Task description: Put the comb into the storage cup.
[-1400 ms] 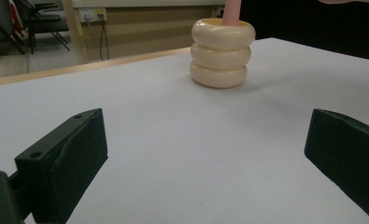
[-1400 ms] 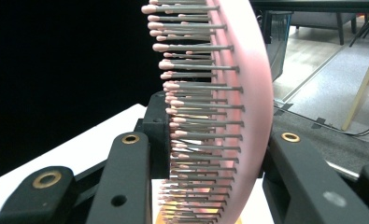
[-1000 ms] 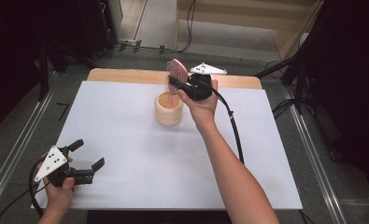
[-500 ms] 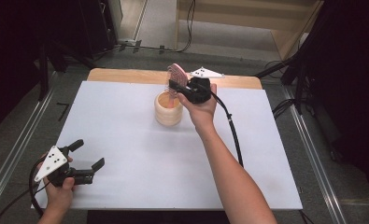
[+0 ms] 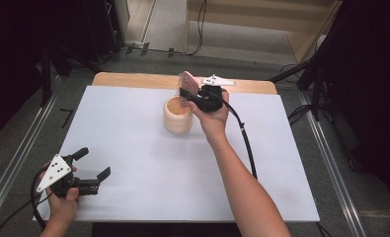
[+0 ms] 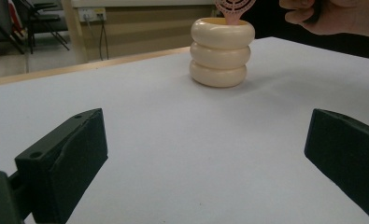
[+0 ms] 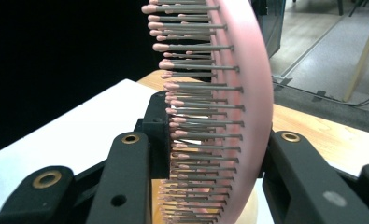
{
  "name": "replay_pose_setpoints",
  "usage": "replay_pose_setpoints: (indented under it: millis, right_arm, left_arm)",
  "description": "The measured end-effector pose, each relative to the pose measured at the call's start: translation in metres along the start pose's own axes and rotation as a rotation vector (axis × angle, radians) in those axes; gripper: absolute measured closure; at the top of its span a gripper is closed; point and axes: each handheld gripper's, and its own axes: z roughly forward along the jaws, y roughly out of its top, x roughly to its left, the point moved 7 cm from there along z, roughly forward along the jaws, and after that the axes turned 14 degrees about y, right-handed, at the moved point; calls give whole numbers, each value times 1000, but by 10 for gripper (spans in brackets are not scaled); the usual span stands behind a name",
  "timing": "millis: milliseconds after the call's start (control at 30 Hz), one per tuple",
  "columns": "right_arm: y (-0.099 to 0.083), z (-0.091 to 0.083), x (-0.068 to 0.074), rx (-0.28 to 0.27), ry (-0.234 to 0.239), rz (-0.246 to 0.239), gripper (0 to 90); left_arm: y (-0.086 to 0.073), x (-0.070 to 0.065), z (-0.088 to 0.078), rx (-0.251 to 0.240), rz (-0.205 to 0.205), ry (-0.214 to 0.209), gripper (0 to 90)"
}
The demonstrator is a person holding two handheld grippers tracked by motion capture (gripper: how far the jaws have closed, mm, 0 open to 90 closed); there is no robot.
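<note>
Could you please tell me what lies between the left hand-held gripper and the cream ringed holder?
Nothing: in the left gripper view, bare white table runs from the open left hand-held gripper to the cream ringed holder.

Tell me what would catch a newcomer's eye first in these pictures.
First, the pink hairbrush, clamped in the right claw with its lower end inside the cream ribbed holder at the far middle of the white table. Next, the left claw, open and empty at the near left corner.
</note>
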Motion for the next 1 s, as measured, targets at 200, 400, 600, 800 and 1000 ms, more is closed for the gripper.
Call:
replay_pose_setpoints:
  millis: [200,400,600,800,1000]
  right_arm:
    - [-3,-2,-6,-11,4,26,610]
    - [-4,-5,-12,-15,-18,61,557]
    - [-6,-11,-17,-21,-9,87,488]
    - [-9,-17,-22,-15,-5,90,369]
    - [-9,-23,-21,-11,-14,70,167]
  left_arm:
    - [0,0,0,0,1,0,0]
    - [0,0,0,1,1,3,0]
    - [0,0,0,3,3,3,0]
    - [0,0,0,2,4,6,0]
    - [0,0,0,1,2,7,0]
